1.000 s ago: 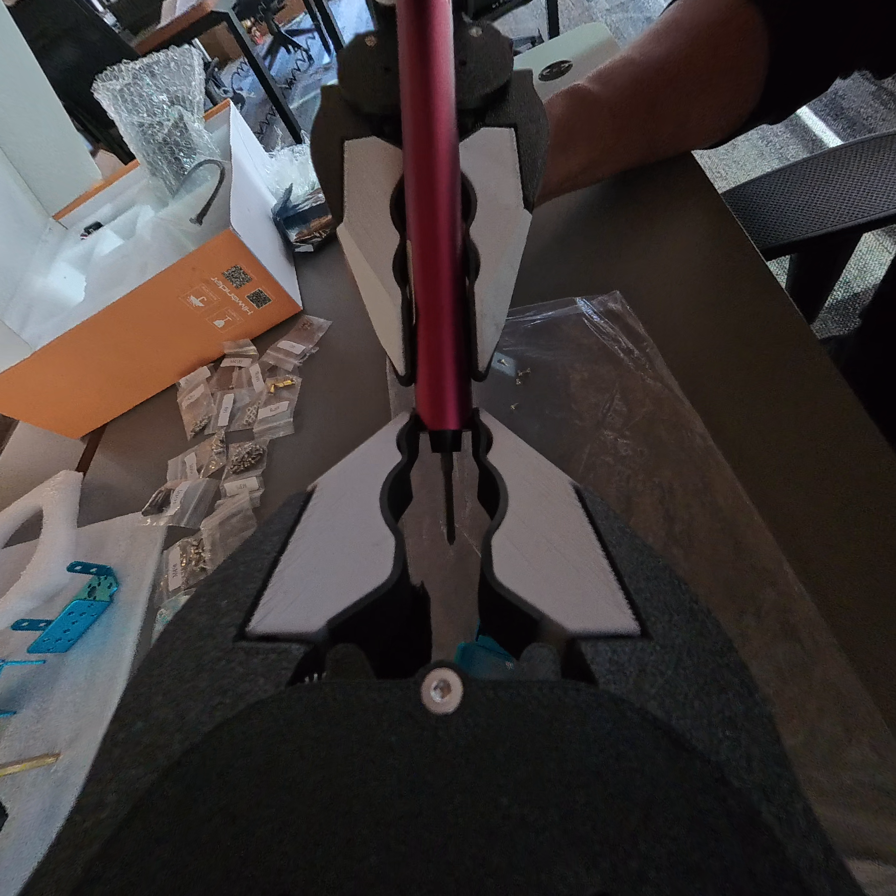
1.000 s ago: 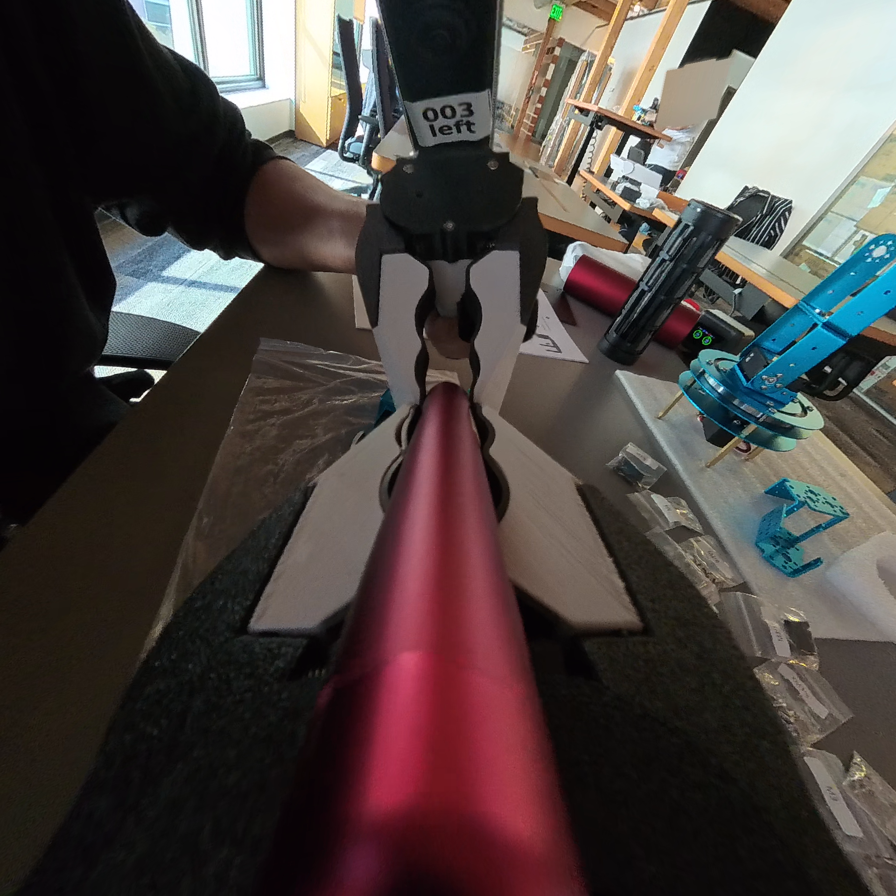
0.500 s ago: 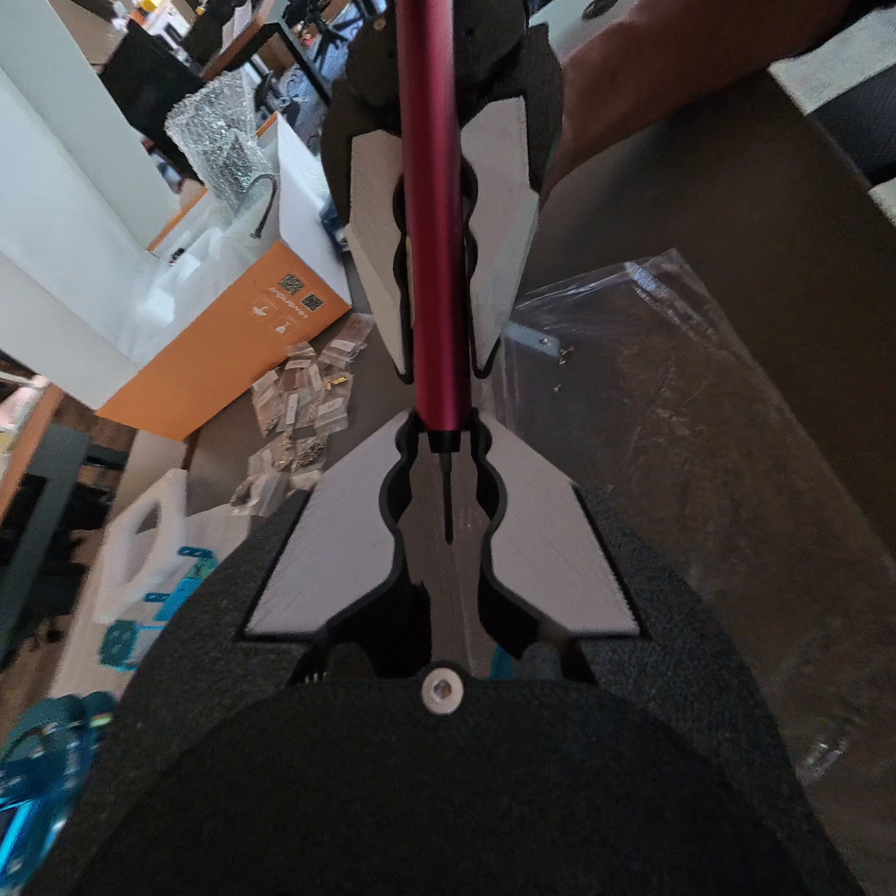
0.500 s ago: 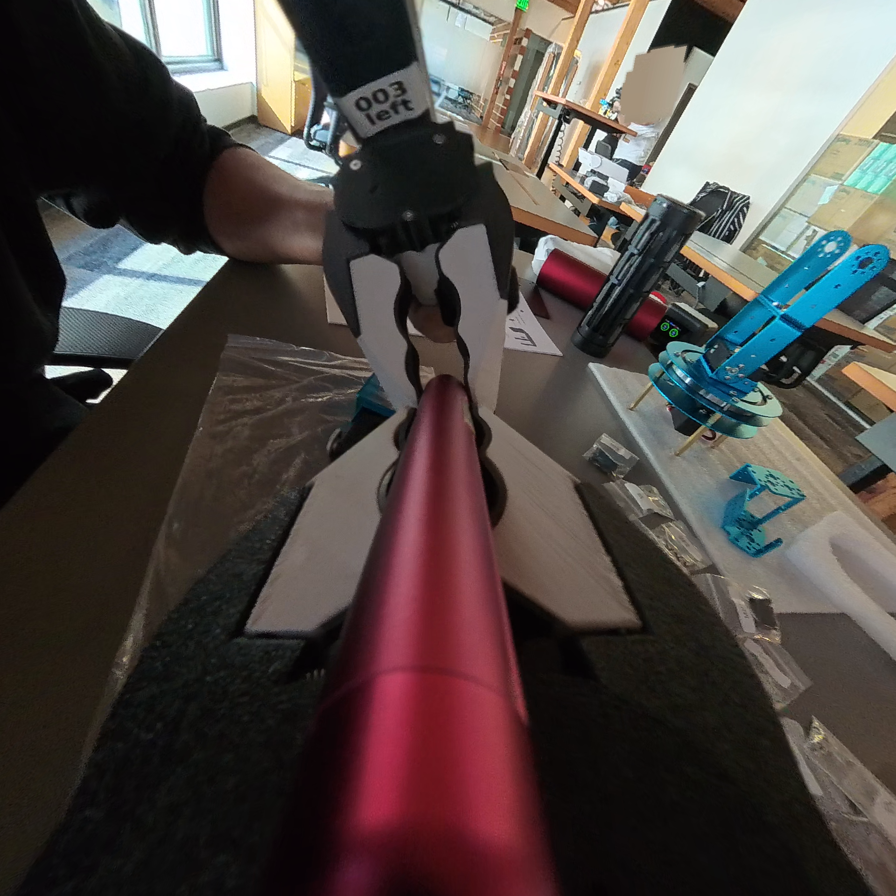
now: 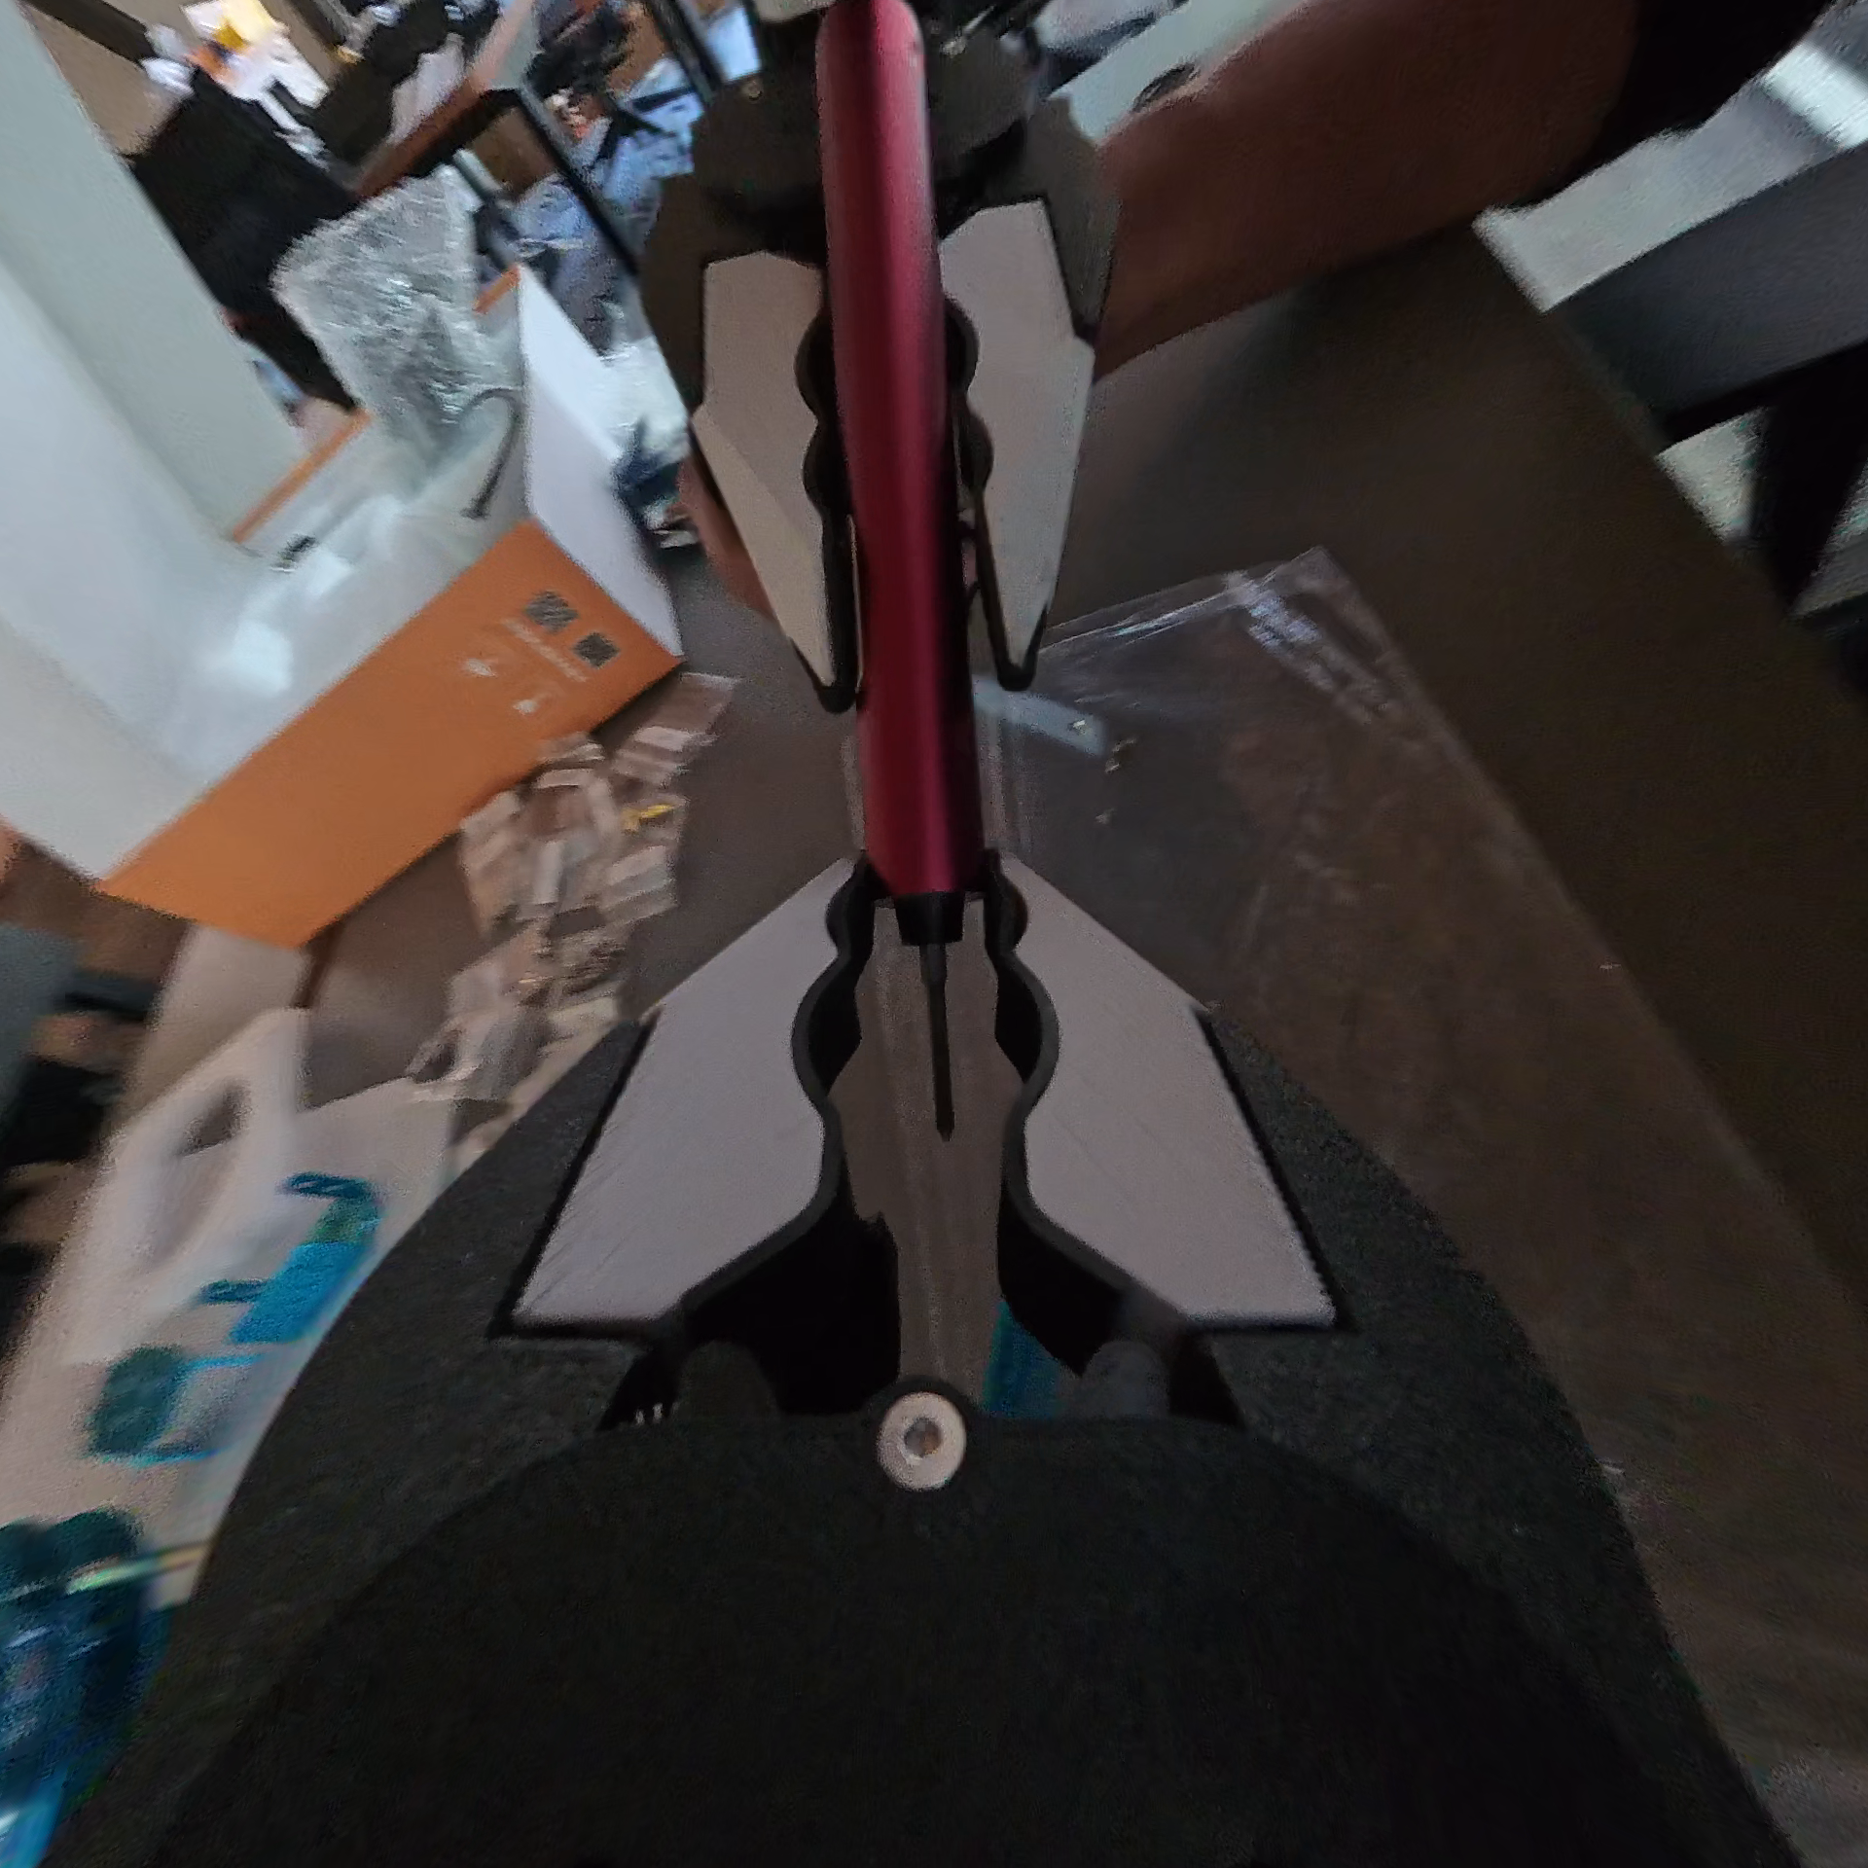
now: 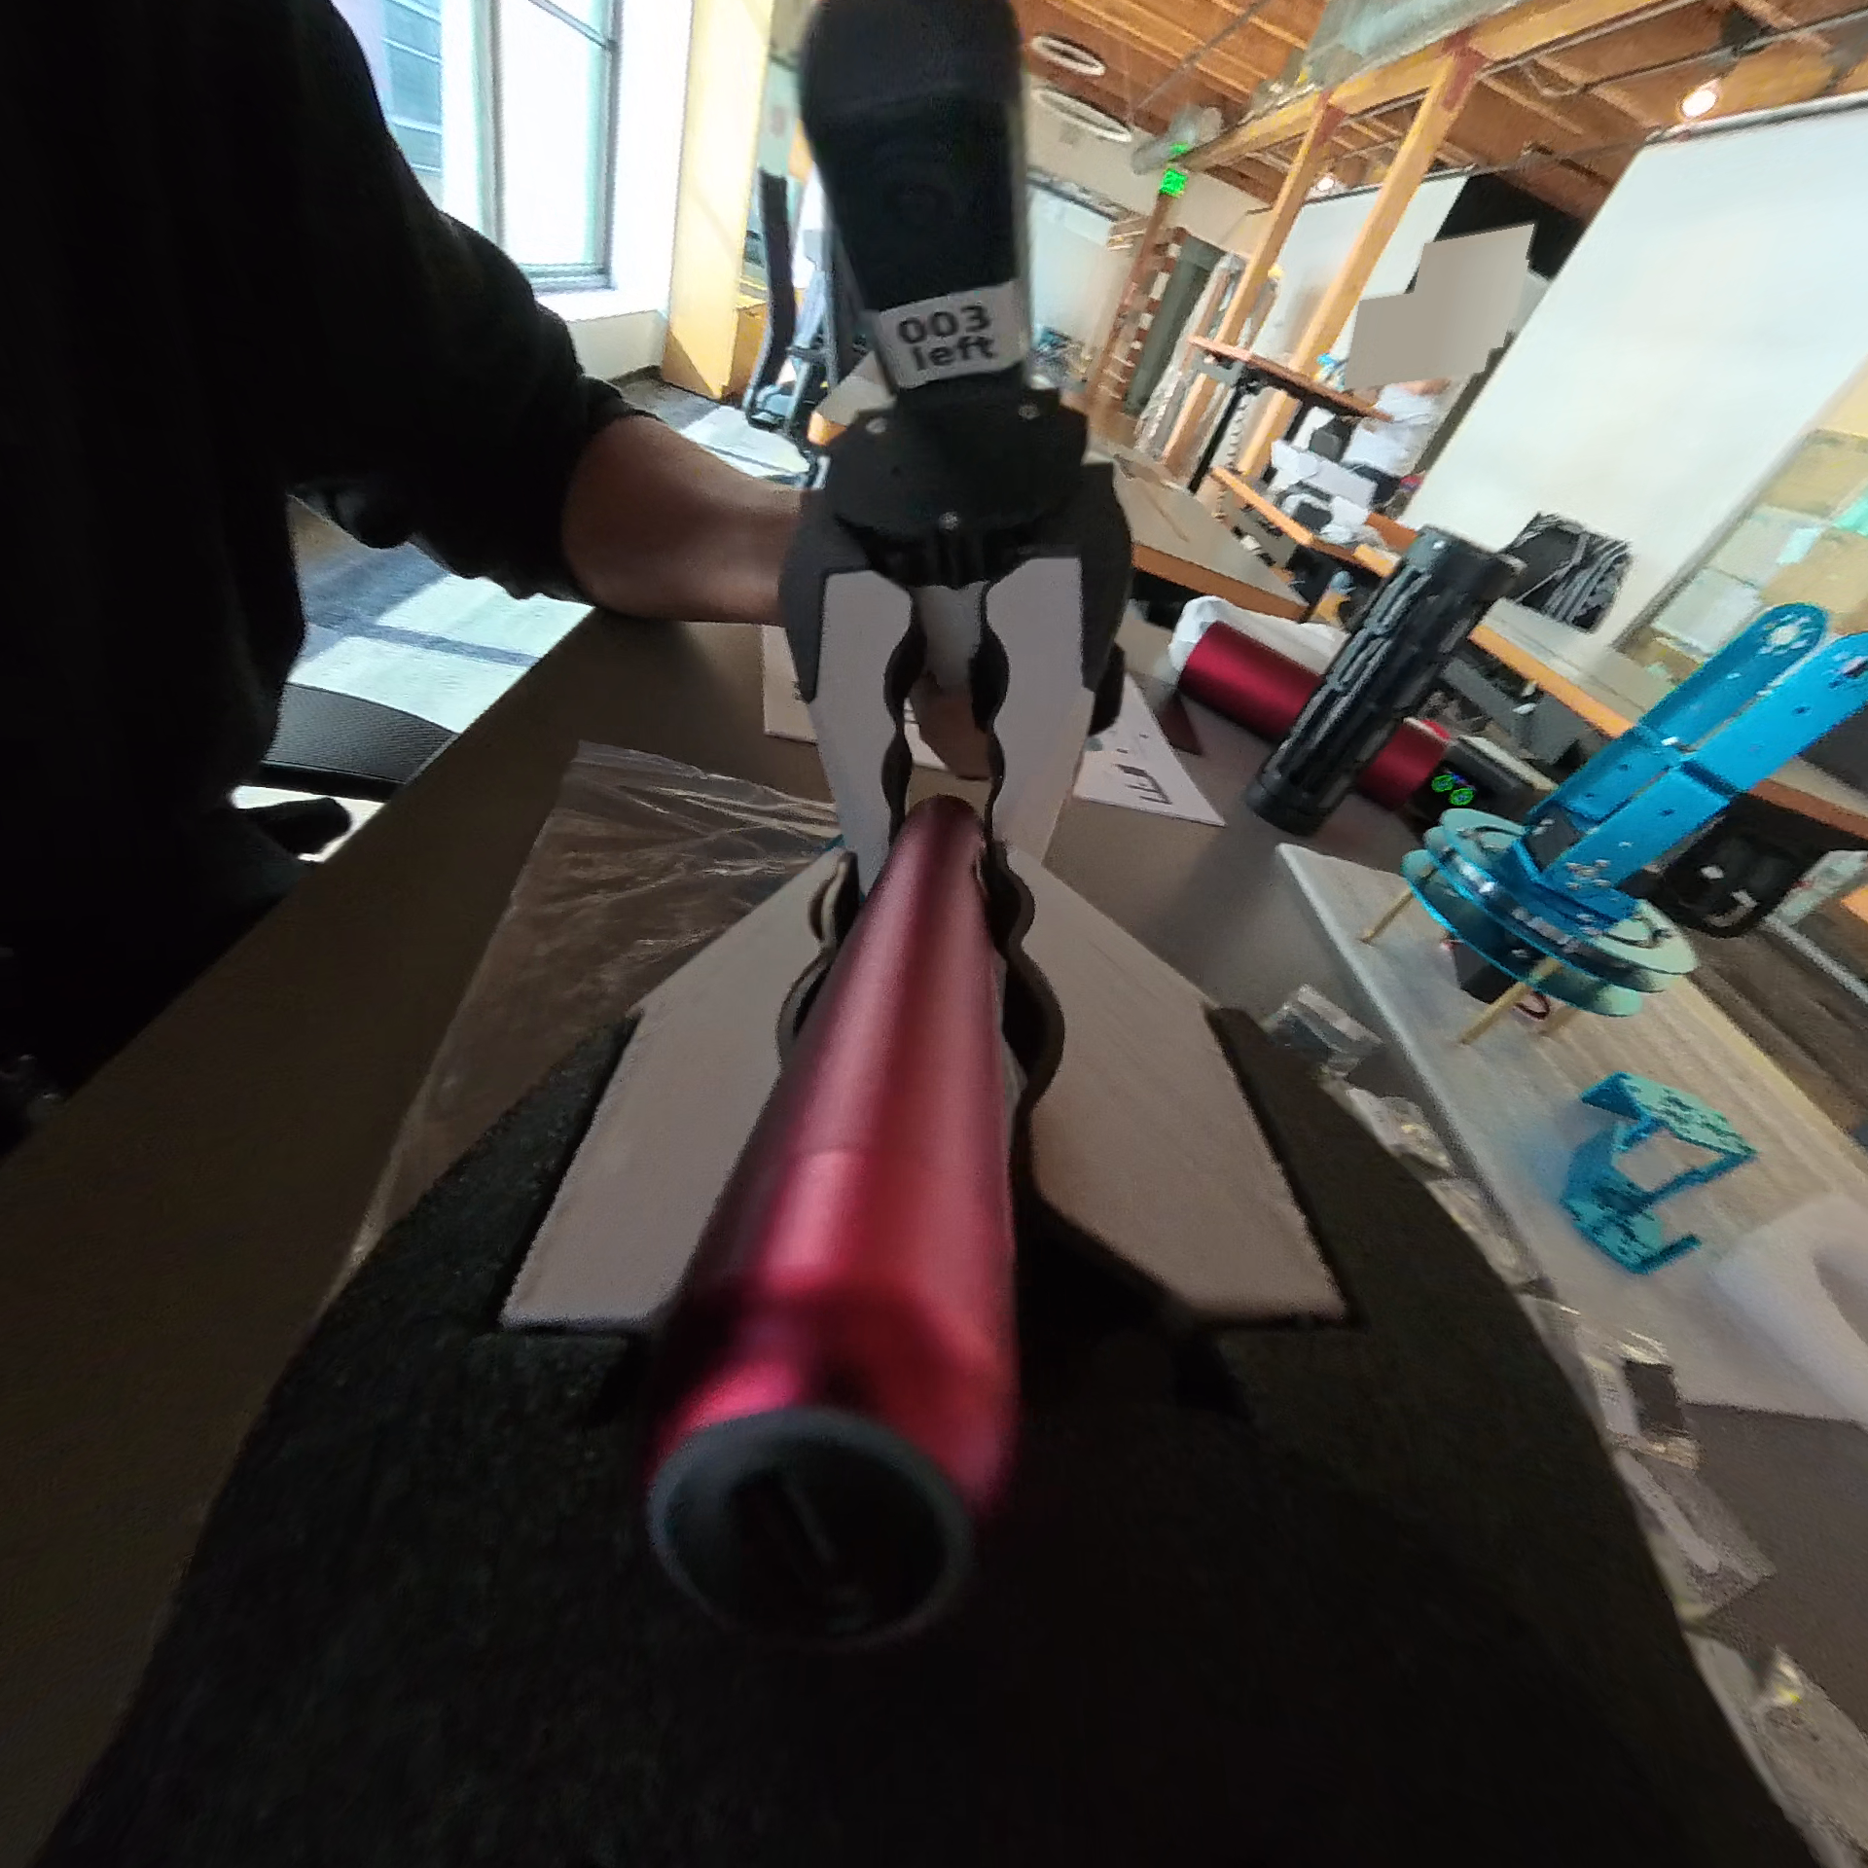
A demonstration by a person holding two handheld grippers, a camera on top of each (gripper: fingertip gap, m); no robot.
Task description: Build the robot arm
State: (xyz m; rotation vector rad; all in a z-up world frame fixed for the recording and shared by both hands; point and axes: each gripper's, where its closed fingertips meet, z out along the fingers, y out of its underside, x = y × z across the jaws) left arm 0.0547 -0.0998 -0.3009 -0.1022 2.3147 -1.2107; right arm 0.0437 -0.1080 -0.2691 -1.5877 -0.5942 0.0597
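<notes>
A red screwdriver [image 5: 910, 505] with a thin black bit runs between the two grippers. My left gripper [image 5: 928, 884] is shut on its front end, and the bit lies in the gap between my fingers. My right gripper [image 6: 920, 864] is shut on the red body [image 6: 890, 1162], whose black rear cap shows near the camera. The right gripper also shows in the left wrist view [image 5: 922, 695], and the left gripper in the right wrist view [image 6: 938, 844], tip to tip. Both are held above a clear plastic sheet [image 5: 1314, 859] on the dark table [image 5: 1516, 505].
An orange and white open box [image 5: 404, 728] and several small hardware bags [image 5: 576, 859] lie to one side. A blue metal arm on a round base [image 6: 1617, 809], a blue bracket [image 6: 1638, 1183], a black cylinder [image 6: 1385, 677] and a red tube [image 6: 1264, 687] stand there too. A person's forearm [image 6: 687, 546] rests on the table edge. The tips of both grippers are at nearly the same place.
Both grippers have swung and lifted together. The right gripper has slid back along the screwdriver, so its rear cap now shows. The bit has stayed put between the left fingers.
</notes>
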